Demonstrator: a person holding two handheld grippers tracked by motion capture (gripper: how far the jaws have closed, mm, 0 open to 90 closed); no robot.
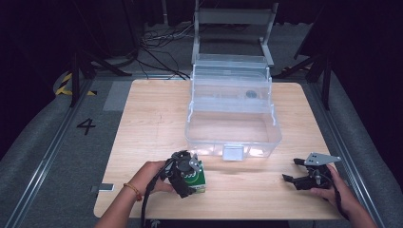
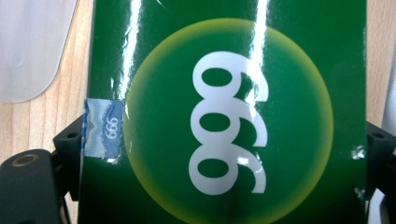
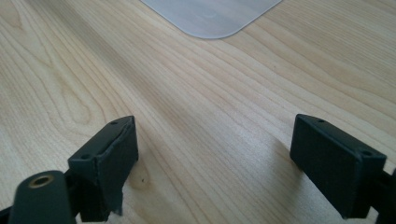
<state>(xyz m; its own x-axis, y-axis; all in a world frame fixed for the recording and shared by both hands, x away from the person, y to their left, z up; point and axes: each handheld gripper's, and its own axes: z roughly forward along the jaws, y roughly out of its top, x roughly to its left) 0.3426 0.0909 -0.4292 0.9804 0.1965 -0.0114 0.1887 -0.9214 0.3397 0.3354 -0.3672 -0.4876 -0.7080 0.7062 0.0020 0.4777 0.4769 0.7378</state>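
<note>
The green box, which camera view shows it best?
The left gripper view: the green box sits between the left tool's jaws, its white 999 print and small blue sticker readable. The high view shows it small, half hidden behind that tool.

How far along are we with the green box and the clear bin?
Done: the clear bin stands open with its lid up, and nothing shows on its near floor. In hand: the left gripper is clamped on the green box, which sits on the table in front of the bin. The right gripper is open with nothing between its jaws. Left, probably: lifting the box into the bin.
</note>
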